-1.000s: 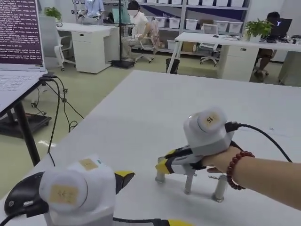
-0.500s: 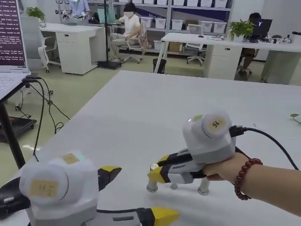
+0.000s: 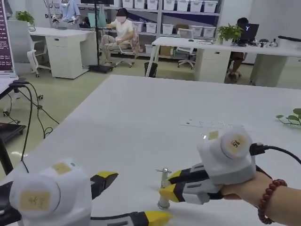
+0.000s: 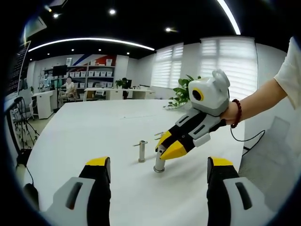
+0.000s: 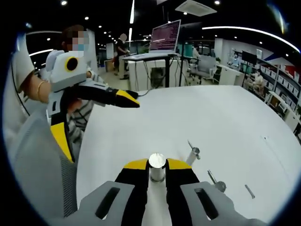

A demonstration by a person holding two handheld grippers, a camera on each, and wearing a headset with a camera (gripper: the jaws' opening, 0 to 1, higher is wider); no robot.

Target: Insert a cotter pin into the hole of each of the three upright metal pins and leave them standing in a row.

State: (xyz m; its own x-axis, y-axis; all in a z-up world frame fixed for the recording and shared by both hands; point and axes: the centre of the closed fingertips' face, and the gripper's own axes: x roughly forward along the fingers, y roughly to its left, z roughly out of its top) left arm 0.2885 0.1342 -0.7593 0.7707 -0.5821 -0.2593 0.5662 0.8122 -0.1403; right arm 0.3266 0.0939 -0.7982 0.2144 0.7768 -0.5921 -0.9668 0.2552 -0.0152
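Observation:
My right gripper [image 5: 157, 167] is shut on the top of an upright metal pin [image 5: 157, 160] on the white table. Seen from the head, the right gripper [image 3: 168, 184] points left, and the held pin's base [image 3: 163, 204] stands under its jaws. Just beyond, a second pin [image 3: 164, 172] has a cotter pin through its top. The right gripper view also shows this second pin [image 5: 194, 153] and a third pin [image 5: 218, 185], each with a cotter pin in it. My left gripper [image 4: 158, 163] is open and empty, facing the held pin [image 4: 160, 165] from a short distance.
A loose cotter pin [image 5: 249, 190] lies on the white table [image 3: 141, 122] to the right of the pins. A cable [image 3: 282, 150] trails from the right gripper. Desks, chairs and seated people are far behind the table.
The head camera has swung, shifting the whole scene. My right gripper has come down from above the row to the pins' level, with its jaws around one pin. The left gripper stays open.

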